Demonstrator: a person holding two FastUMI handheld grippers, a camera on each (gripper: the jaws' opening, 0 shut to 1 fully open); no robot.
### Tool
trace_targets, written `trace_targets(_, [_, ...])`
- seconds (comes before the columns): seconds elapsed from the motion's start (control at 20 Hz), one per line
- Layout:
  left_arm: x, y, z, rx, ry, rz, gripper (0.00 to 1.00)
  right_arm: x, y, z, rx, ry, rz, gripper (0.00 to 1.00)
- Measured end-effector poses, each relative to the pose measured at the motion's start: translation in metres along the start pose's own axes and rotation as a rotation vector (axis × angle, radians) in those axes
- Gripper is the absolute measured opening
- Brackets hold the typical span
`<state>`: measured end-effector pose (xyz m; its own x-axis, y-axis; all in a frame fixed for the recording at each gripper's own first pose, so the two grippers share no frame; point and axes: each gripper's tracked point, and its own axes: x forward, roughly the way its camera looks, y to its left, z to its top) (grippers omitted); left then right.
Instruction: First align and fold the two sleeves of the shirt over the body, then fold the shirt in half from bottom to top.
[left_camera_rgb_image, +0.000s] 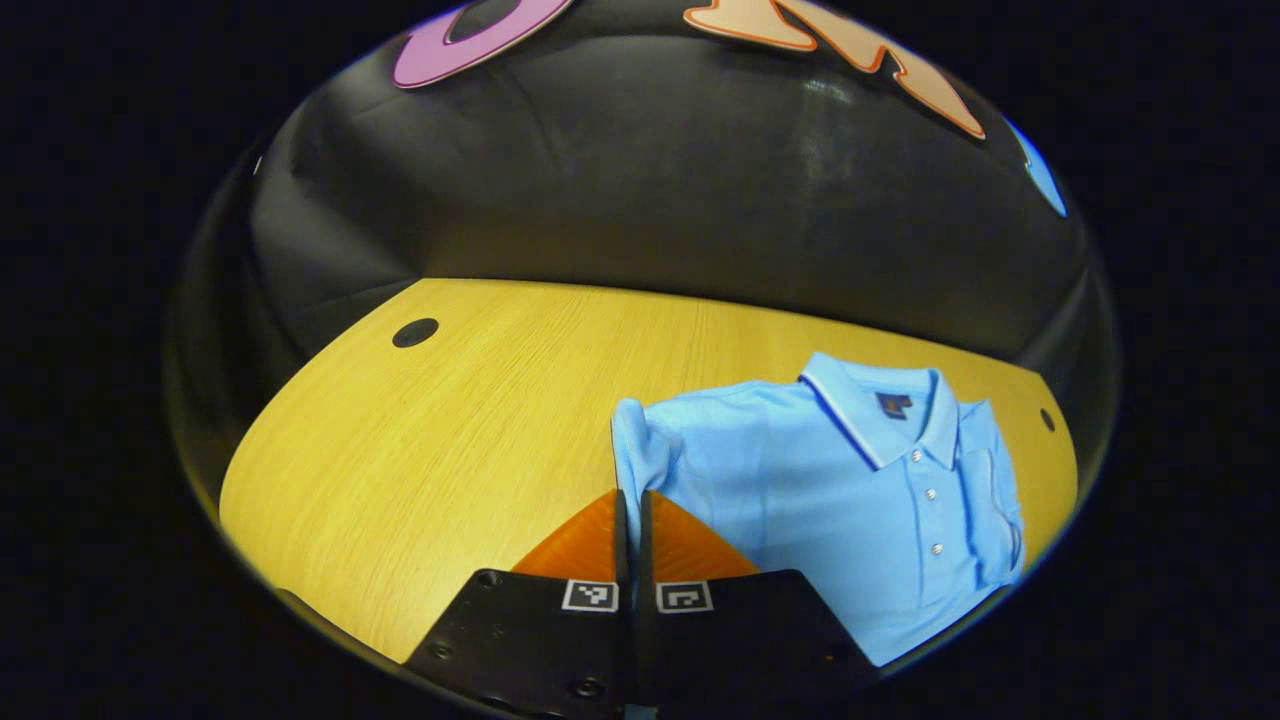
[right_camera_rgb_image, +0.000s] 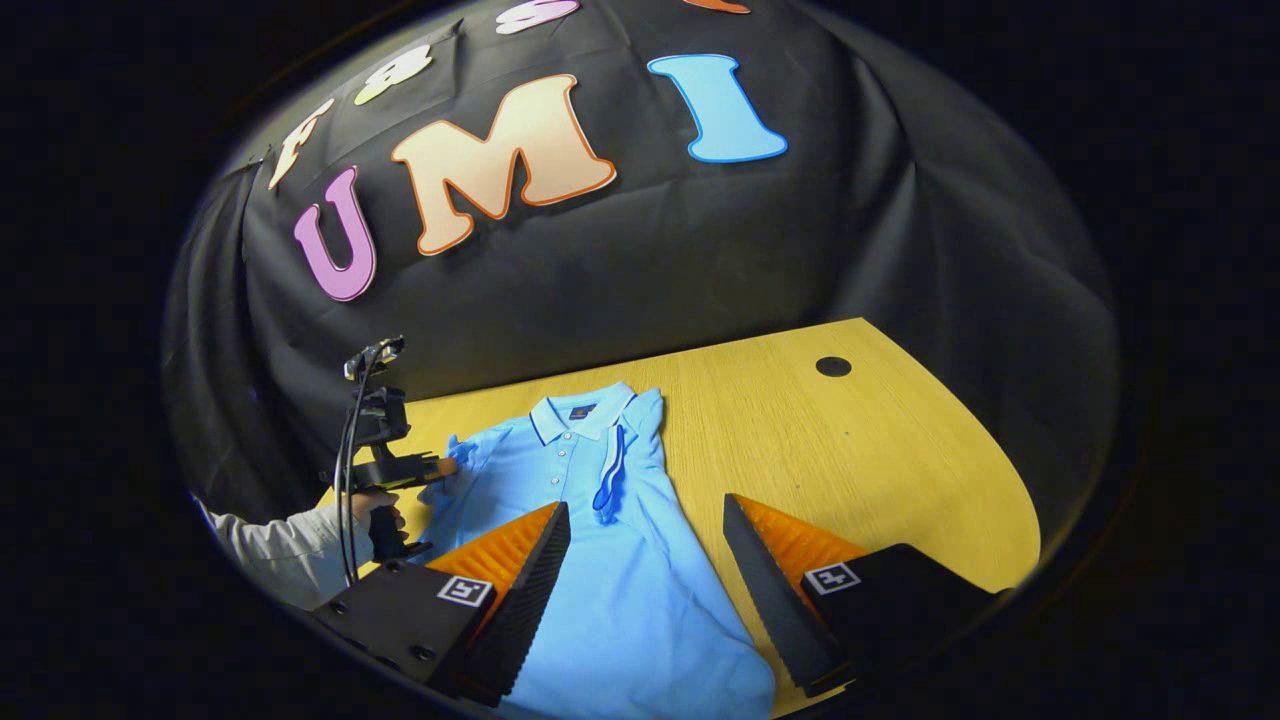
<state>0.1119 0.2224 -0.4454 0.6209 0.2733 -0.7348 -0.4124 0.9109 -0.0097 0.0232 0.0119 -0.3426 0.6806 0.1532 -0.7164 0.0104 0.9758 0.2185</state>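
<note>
A light blue polo shirt (left_camera_rgb_image: 850, 500) lies face up on the wooden table (left_camera_rgb_image: 420, 450), collar toward the wall. My left gripper (left_camera_rgb_image: 632, 495) is shut on the edge of the shirt's left sleeve (left_camera_rgb_image: 640, 440), which stands up bunched at its tips. In the right gripper view that left gripper (right_camera_rgb_image: 445, 466) sits at the same sleeve (right_camera_rgb_image: 462, 452), held by a hand. The right sleeve (right_camera_rgb_image: 608, 475) lies folded over the body, its striped cuff pointing down. My right gripper (right_camera_rgb_image: 645, 502) hangs open above the shirt's (right_camera_rgb_image: 620, 580) lower body, holding nothing.
The table (right_camera_rgb_image: 850, 450) has a round cable hole (right_camera_rgb_image: 833, 366) at its far right and another (left_camera_rgb_image: 415, 332) at its far left. The black booth wall closes in behind. A person's grey sleeve (right_camera_rgb_image: 280, 545) reaches in from the left.
</note>
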Motion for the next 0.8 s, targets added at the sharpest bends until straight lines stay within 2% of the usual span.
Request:
trace_targets(0.45, [-0.022,-0.109,0.003,0.037,-0.004,-0.159,0.0,-0.023,-0.02,-0.005,0.0,-0.012,-0.011,0.97])
trace_targets(0.8, [-0.023,-0.145,-0.013,0.064,0.007,-0.189,0.0,-0.035,-0.028,-0.011,0.005,-0.013,-0.018,0.97])
